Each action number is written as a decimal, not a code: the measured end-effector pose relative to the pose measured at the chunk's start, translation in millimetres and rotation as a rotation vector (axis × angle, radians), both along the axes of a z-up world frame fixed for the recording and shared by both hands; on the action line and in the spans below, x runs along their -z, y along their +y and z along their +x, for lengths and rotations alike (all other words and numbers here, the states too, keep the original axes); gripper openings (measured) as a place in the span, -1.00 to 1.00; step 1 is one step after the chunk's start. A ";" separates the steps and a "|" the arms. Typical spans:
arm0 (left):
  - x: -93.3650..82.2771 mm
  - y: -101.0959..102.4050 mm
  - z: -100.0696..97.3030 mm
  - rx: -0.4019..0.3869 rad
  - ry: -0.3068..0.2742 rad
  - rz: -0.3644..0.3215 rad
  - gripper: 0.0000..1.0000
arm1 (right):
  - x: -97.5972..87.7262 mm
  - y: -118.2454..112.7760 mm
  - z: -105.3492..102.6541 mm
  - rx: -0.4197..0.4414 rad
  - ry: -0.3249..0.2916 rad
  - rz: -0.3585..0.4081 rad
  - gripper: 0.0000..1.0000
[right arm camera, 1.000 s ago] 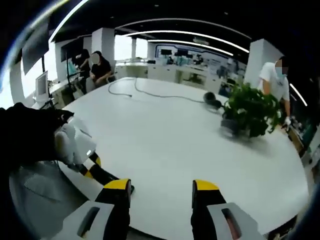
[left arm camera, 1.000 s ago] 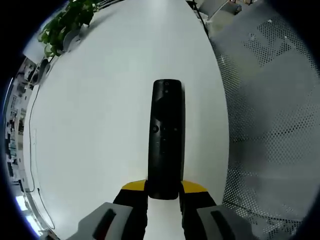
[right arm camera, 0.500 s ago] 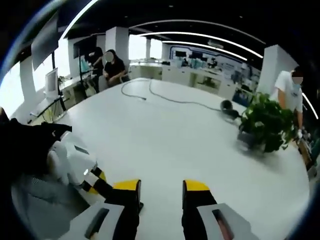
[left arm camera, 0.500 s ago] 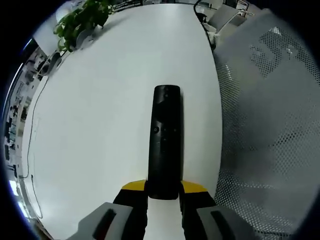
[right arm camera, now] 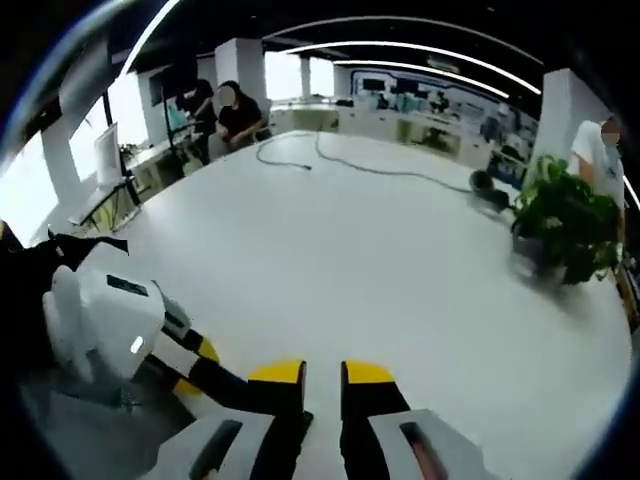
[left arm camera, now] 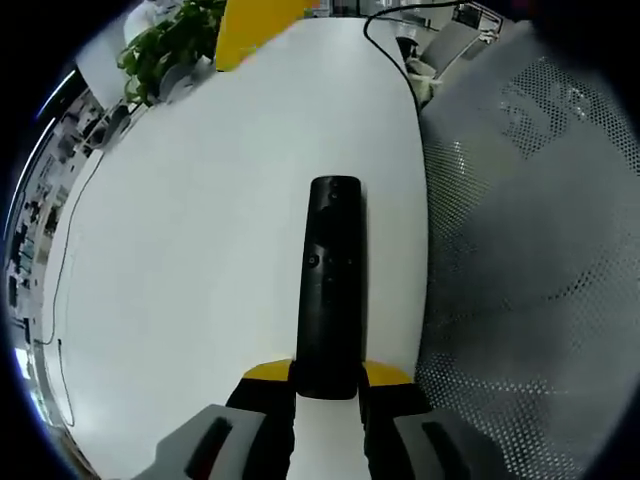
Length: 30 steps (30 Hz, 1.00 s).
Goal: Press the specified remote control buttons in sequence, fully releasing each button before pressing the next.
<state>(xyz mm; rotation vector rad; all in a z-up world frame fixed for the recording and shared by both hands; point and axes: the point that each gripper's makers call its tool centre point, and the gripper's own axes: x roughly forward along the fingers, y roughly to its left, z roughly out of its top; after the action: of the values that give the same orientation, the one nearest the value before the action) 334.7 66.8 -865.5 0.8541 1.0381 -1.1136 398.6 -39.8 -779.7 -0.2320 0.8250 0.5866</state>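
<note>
Left hand-held gripper (left arm camera: pixel 326 385) pinches black remote (left arm camera: pixel 330 285) by its near end, over white tabletop (left arm camera: pixel 190 250). Right hand-held gripper (right arm camera: pixel 322 375) nearly closed, narrow gap, nothing held.

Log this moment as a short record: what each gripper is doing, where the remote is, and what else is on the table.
left gripper: shut on the remote's near end
remote: black, buttons facing the camera, held above the white table
right gripper: jaws nearly together, nothing between them
also on table: potted plant, black cable
background: people at the table's far edge
</note>
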 end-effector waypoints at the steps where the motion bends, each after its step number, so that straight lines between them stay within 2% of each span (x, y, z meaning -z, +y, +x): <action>1: -0.3 0.3 -0.3 0.000 -0.012 -0.011 -0.52 | 6.8 -1.5 -6.1 -0.001 0.030 -0.007 -0.89; 5: -0.3 -0.2 1.3 -0.004 -0.009 -0.029 -0.52 | 26.8 -4.9 -15.6 -0.016 0.118 -0.054 -1.00; 6: -0.3 -0.4 1.3 -0.005 -0.005 -0.030 -0.52 | 30.1 -5.2 -18.3 -0.001 0.141 -0.054 -1.00; 7: -0.3 -0.6 1.1 -0.003 -0.004 -0.030 -0.52 | 32.2 -2.6 -16.7 -0.009 0.137 -0.039 -1.00; 10: -0.8 -0.8 0.9 0.006 -0.007 -0.029 -0.52 | 41.4 -3.0 -24.9 -0.018 0.212 -0.037 -1.00; 16: -0.6 -1.2 1.2 0.028 -0.003 -0.024 -0.51 | 57.2 -7.2 -29.7 -0.025 0.271 -0.078 -1.00; 22: -0.2 -0.9 1.0 0.024 0.000 -0.028 -0.51 | 59.7 -5.6 -35.9 -0.042 0.292 -0.089 -1.00; 30: -0.3 -0.6 0.7 0.030 -0.004 -0.039 -0.51 | 58.3 -1.5 -36.6 -0.030 0.319 -0.040 -1.00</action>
<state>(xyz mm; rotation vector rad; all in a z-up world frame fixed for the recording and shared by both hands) 335.5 66.2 -865.3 0.8426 1.0003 -1.1534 362.0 -41.3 -838.0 -0.1894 1.1440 0.6453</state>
